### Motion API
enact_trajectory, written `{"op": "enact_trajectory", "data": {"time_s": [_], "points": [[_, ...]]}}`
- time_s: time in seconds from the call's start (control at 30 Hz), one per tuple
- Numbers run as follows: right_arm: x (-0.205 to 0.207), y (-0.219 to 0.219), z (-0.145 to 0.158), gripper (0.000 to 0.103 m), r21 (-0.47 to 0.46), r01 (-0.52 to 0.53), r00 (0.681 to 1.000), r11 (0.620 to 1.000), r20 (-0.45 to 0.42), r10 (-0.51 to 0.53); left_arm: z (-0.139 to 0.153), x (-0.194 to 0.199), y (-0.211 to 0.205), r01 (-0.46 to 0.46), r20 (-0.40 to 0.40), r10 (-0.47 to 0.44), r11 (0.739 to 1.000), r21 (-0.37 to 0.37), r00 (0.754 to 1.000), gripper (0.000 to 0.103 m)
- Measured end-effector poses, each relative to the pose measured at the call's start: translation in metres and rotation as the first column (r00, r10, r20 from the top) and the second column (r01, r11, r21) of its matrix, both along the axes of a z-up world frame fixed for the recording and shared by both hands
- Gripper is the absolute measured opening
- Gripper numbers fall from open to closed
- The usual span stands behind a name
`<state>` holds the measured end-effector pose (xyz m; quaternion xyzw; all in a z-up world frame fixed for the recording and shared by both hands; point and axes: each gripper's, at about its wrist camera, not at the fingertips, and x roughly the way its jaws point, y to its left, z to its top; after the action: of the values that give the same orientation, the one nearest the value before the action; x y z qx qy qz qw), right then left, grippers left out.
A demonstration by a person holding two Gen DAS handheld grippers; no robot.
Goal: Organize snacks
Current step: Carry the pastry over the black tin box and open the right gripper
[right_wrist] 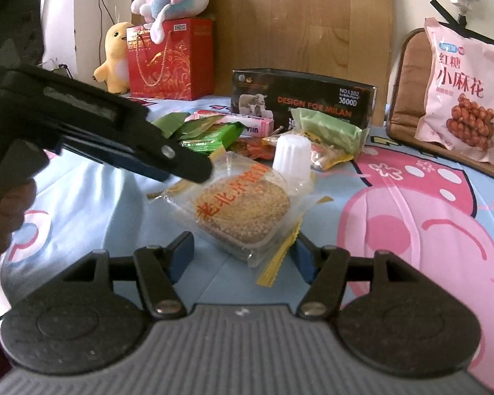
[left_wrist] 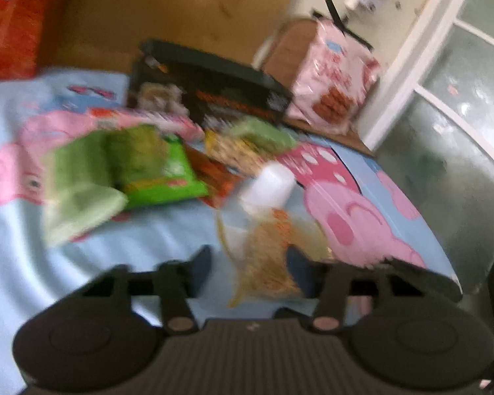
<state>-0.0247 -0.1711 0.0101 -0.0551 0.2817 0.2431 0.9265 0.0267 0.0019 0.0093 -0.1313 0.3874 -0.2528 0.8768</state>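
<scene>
My right claw [right_wrist: 242,256] stands open, its two blue-padded fingers spread wide, with nothing gripped. Between and just ahead of them lies the sesame cake [right_wrist: 243,212], a round seeded pastry in a clear wrapper with orange writing. Its near corner and yellow crimped seam reach in between my fingertips but do not appear to touch either pad. My left claw [left_wrist: 248,271] is open as well, hovering over the same cake's far side; in the right wrist view it enters from the left as a dark arm, its tip above the wrapper's far left corner. The left wrist view is blurred, so I cannot tell whether it touches the wrapper.

I judge this to be the picking-up step, with the sorting barely begun. The next move calls for easing forward and closing on the wrapper's seam or the tray's edge, gently, since the pastry would likely crush.

Just beyond the cake stands a white ribbed cup [right_wrist: 292,155], touching the wrapper. Behind it sits a heap of green packets [right_wrist: 210,135], a pink box [right_wrist: 243,121], and a black carton [right_wrist: 304,98]. All rest on the blue cartoon bedsheet [right_wrist: 92,194], towards its far edge. A pink snack bag [right_wrist: 461,92] leans upright at the far right corner.
</scene>
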Motion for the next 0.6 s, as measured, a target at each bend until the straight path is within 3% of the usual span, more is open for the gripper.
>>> {"op": "enact_trajectory", "data": {"time_s": [0.1, 0.3, 0.37, 0.47, 0.6], "points": [[-0.002, 0.000, 0.003, 0.048, -0.006, 0.005, 1.000, 1.000, 0.027, -0.005, 0.006, -0.004, -0.005, 0.013, 0.027, -0.013, 1.000, 0.007, 1.000, 0.032], [-0.008, -0.013, 0.036, 0.047, 0.134, -0.041, 0.994, 0.990, 0.109, 0.027, 0.055, -0.021, 0.008, 0.023, 0.168, -0.021, 1.000, -0.015, 0.985, 0.032], [0.008, -0.014, 0.050, 0.047, 0.170, -0.045, 0.990, 0.984, 0.140, 0.021, 0.071, -0.007, 0.010, 0.007, 0.214, -0.003, 1.000, -0.020, 0.977, 0.032], [0.044, -0.008, 0.068, 0.047, 0.152, -0.041, 0.979, 0.987, 0.202, 0.009, 0.089, 0.029, 0.012, -0.033, 0.270, 0.040, 0.999, -0.029, 0.962, 0.032], [0.109, 0.001, 0.080, 0.047, 0.125, -0.029, 0.977, 0.992, 0.215, 0.002, 0.096, 0.094, 0.013, -0.081, 0.277, 0.086, 0.996, -0.026, 0.957, 0.032]]}}
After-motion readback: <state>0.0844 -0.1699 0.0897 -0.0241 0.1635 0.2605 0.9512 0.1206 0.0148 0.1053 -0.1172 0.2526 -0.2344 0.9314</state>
